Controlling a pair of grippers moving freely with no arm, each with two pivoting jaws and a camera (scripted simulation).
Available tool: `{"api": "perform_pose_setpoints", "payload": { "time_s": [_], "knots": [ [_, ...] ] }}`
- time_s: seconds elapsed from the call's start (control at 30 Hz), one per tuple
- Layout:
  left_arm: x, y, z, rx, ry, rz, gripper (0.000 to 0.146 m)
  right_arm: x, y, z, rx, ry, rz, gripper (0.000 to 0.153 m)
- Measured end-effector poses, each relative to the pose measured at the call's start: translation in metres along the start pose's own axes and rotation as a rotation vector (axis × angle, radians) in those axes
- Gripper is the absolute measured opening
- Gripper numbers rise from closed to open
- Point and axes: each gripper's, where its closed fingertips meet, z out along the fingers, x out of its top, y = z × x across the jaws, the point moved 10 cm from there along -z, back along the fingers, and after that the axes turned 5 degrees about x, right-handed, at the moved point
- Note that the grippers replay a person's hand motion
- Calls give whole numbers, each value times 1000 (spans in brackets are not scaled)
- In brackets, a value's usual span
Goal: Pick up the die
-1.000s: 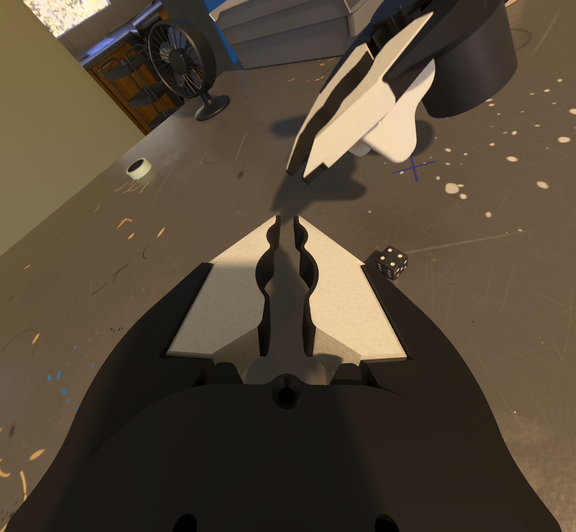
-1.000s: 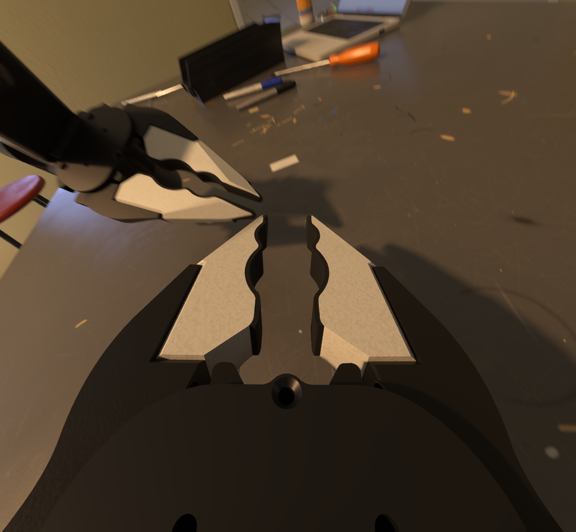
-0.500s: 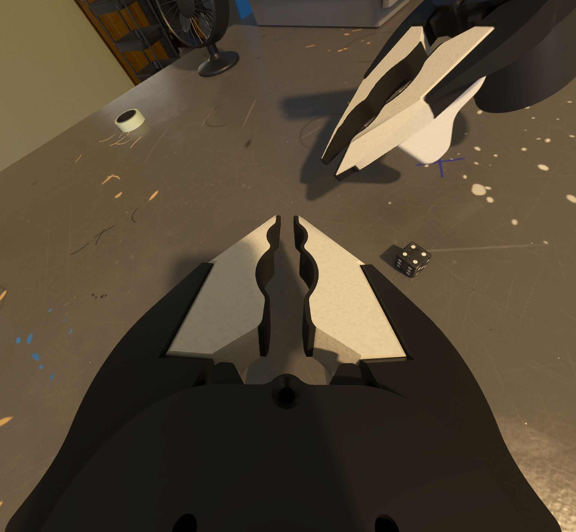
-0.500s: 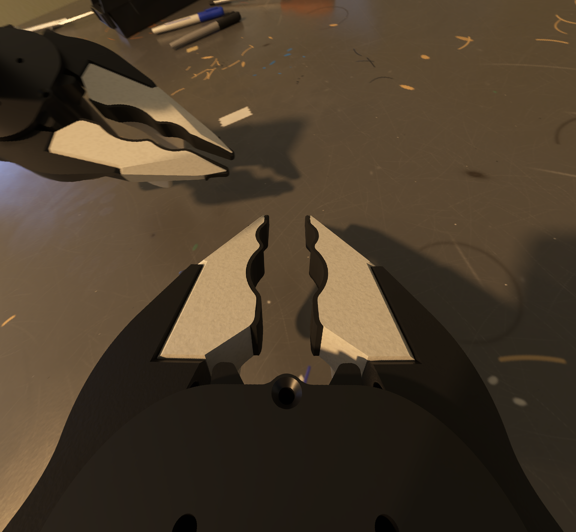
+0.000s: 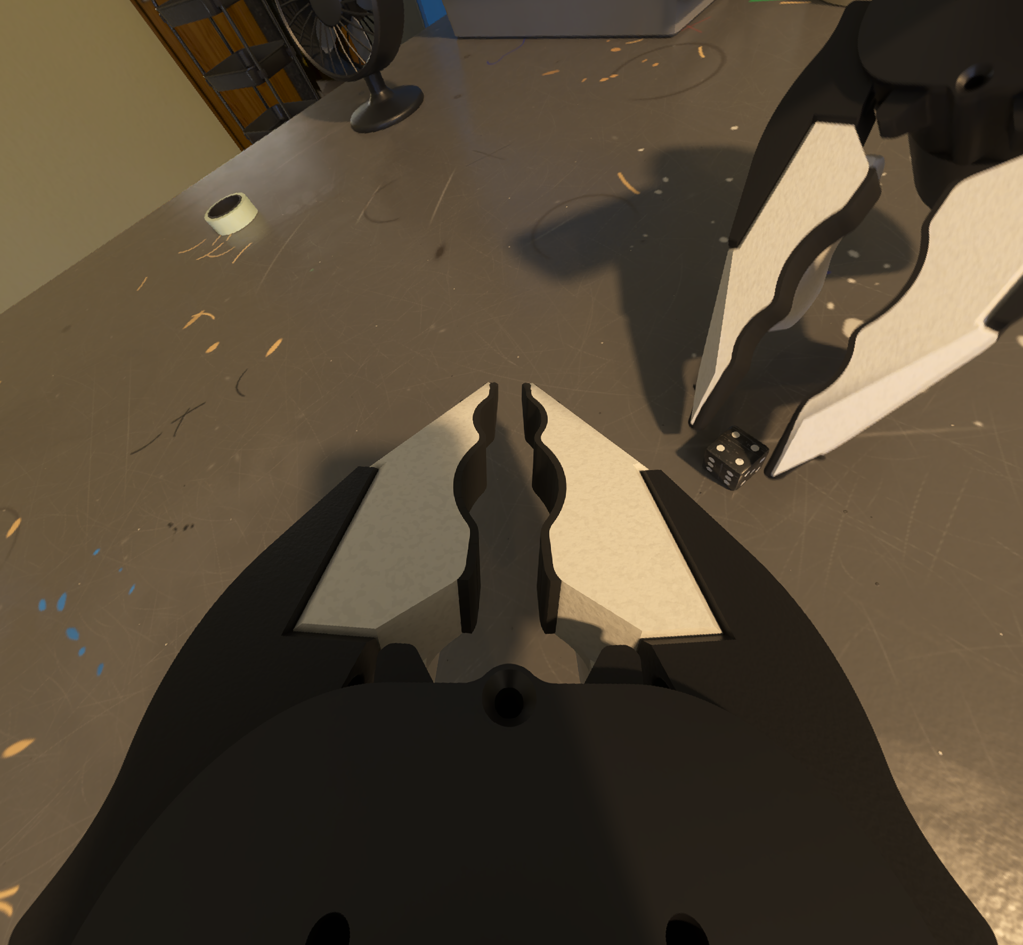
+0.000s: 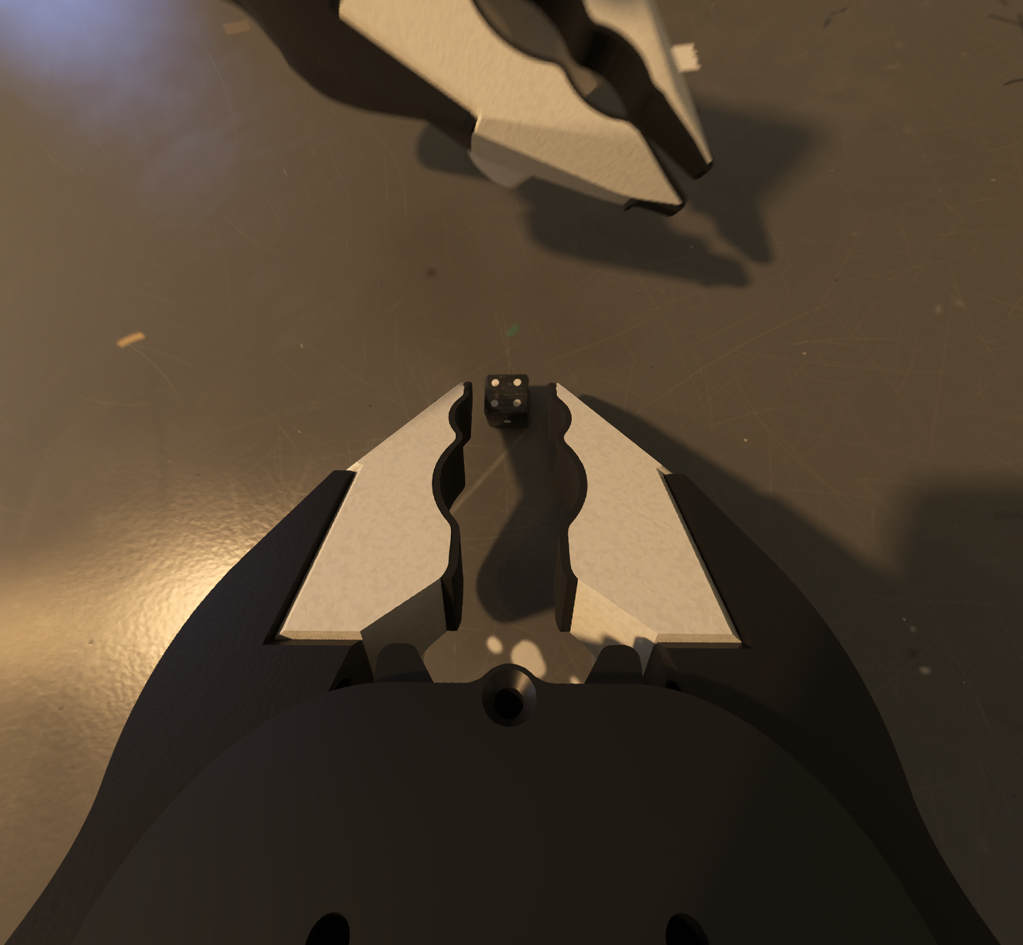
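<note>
We see black die (image 6: pixel 506 400) on bench (image 6: pixel 221 309), between tips of right gripper (image 6: pixel 510 390). Right jaws parted wider than die, gap showing each side, not gripping. In left wrist view, right gripper (image 5: pixel 736 447) points down, tips straddling die (image 5: pixel 735 457) at bench level. Left gripper (image 5: pixel 510 390) sits just beside die, jaws narrow, slim slit, holding nothing. Tape roll (image 5: pixel 231 212) and fan (image 5: pixel 343 10) lie well apart, far side.
</note>
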Motion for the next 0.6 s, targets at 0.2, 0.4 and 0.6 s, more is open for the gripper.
{"api": "perform_pose_setpoints", "payload": {
  "time_s": [0.2,0.4,0.6],
  "knots": [
    [0,1,0,-4,2,9,8,2,-10,12,-95,-85,-90,16],
    [0,2,0,-12,3,15,8,11,-12,3,-165,-58,-82,16],
    [1,5,0,-8,4,45,8,49,-47,-102,-424,36,-64,16]
  ]
}}
